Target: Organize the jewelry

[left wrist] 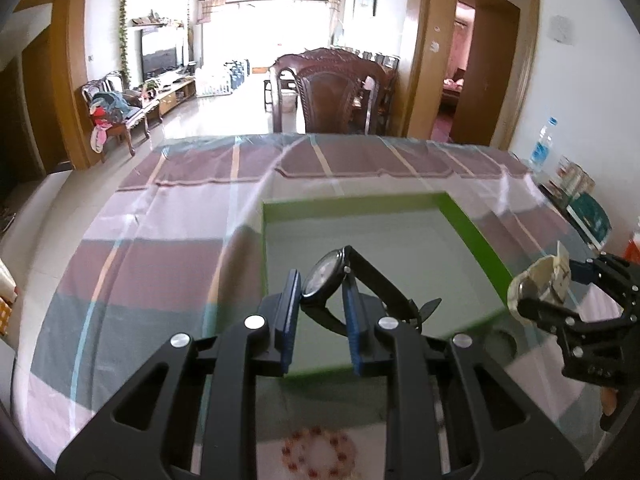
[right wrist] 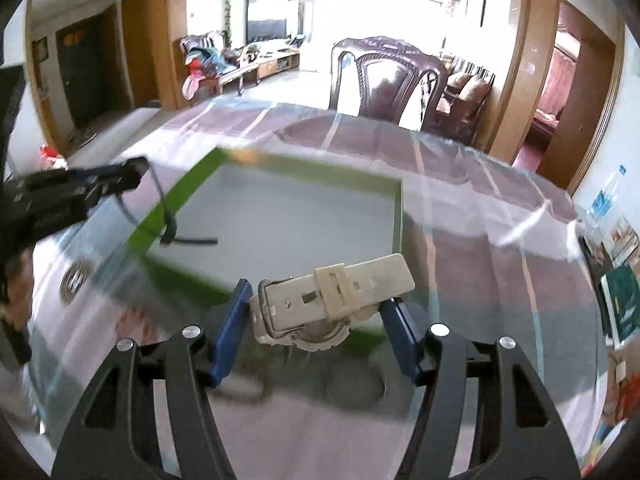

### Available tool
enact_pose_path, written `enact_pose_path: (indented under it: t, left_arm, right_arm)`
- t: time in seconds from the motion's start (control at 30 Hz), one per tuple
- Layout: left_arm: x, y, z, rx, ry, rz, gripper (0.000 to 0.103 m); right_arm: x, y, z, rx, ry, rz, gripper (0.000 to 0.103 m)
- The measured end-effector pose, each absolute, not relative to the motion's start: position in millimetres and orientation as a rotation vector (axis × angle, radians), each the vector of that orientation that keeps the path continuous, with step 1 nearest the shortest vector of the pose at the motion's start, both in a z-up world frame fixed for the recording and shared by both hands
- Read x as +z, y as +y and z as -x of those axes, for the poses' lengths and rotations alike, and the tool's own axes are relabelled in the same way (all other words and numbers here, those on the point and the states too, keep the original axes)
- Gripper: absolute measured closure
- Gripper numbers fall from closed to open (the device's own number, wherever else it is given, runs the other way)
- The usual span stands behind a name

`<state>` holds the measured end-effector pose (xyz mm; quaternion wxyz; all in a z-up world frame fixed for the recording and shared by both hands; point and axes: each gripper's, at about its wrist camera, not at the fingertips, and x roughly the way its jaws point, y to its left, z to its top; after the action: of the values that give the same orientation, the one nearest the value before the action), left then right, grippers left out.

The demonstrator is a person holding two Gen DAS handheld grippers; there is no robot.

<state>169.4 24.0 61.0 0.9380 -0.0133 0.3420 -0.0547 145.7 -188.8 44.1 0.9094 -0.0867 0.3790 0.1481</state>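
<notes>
Presently we find two watches lifted off the table [left wrist: 168,216], one in each gripper. We note the left gripper [left wrist: 320,304] stands narrow, its blue pads [left wrist: 352,320] pressed on the black watch [left wrist: 324,280]; the dial faces roughly ten o'clock in the left wrist view and the strap hangs toward four o'clock over the green tray [left wrist: 472,236]. We record the right gripper [right wrist: 316,320] set wide, its pads [right wrist: 236,320] at either side of the white watch [right wrist: 332,296], which sits between them with its buckled strap uppermost and the case below; the left pad touches the buckle end, the right pad meets the strap at three o'clock. The tray's pale floor lies beyond both grippers, at twelve o'clock in the right wrist view, on a striped cloth under clear sheeting. We also log a beaded bracelet [left wrist: 320,452] on the cloth at six o'clock in the left wrist view, below the left gripper. Motion blur softens the tray edges.
</notes>
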Motion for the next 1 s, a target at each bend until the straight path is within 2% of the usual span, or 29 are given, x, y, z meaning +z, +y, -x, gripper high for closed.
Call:
enact_pose_path:
  t: [0.2, 0.23, 0.27, 0.3, 0.33, 0.47, 0.53, 0.6, 0.63, 0.67, 0.7, 0.83, 0.93, 1.0]
  left_arm:
    - [28.5, 33.8, -206.7, -0.079, 0.790, 0.082, 0.082]
    - [23.9, 35.7, -209.1, -0.078, 0.800, 0.091, 0.077]
    - [19.6, 38.5, -211.3, -0.078, 0.808, 0.111, 0.065]
    - [17.6, 39.3, -211.4, -0.076, 0.809, 0.120, 0.061]
    - [17.4, 41.4, -209.7, -0.074, 0.805, 0.133, 0.058]
    - [24.9, 41.2, -186.7, -0.111, 0.784, 0.106, 0.049]
    - [26.4, 39.0, -169.0, -0.123, 0.789, 0.075, 0.048]
    - [23.5, 34.6, -150.6, -0.125, 0.791, 0.034, 0.048]
    - [19.2, 31.4, -141.0, -0.116, 0.794, 0.001, 0.048]
    - [12.9, 28.0, -133.1, -0.102, 0.807, -0.035, 0.048]
    - [5.4, 25.5, -127.2, -0.092, 0.824, -0.063, 0.048]
    - [-18.7, 28.1, -116.7, -0.067, 0.898, -0.090, 0.048]
    - [-35.1, 37.3, -113.9, -0.039, 0.942, -0.071, 0.048]
    - [-44.1, 42.0, -110.7, -0.028, 0.966, -0.061, 0.048]
  right_arm:
    - [-0.7, -181.9, -211.9, 0.263, 0.876, 0.126, 0.039]
    - [-8.6, -181.4, -218.6, 0.258, 0.899, 0.121, 0.039]
    - [-14.3, -179.7, -220.8, 0.257, 0.914, 0.117, 0.039]
    - [-18.6, -178.8, -222.0, 0.262, 0.927, 0.111, 0.039]
    - [-20.2, -178.6, -221.8, 0.269, 0.934, 0.105, 0.038]
    - [0.6, -185.0, -195.6, 0.303, 0.885, 0.089, 0.024]
    - [15.8, -194.0, -168.0, 0.335, 0.854, 0.069, 0.023]
    - [19.4, -199.6, -141.6, 0.357, 0.861, 0.054, 0.029]
    - [17.2, -199.3, -133.1, 0.361, 0.871, 0.065, 0.048]
    - [11.8, -197.0, -124.2, 0.361, 0.889, 0.088, 0.059]
    - [3.9, -193.5, -117.3, 0.360, 0.914, 0.110, 0.061]
    - [-35.7, -174.7, -103.5, 0.398, 0.992, 0.161, 0.063]
    - [-50.4, -167.1, -106.2, 0.383, 1.004, 0.177, 0.055]
    - [-56.7, -163.6, -105.6, 0.371, 0.997, 0.201, 0.055]
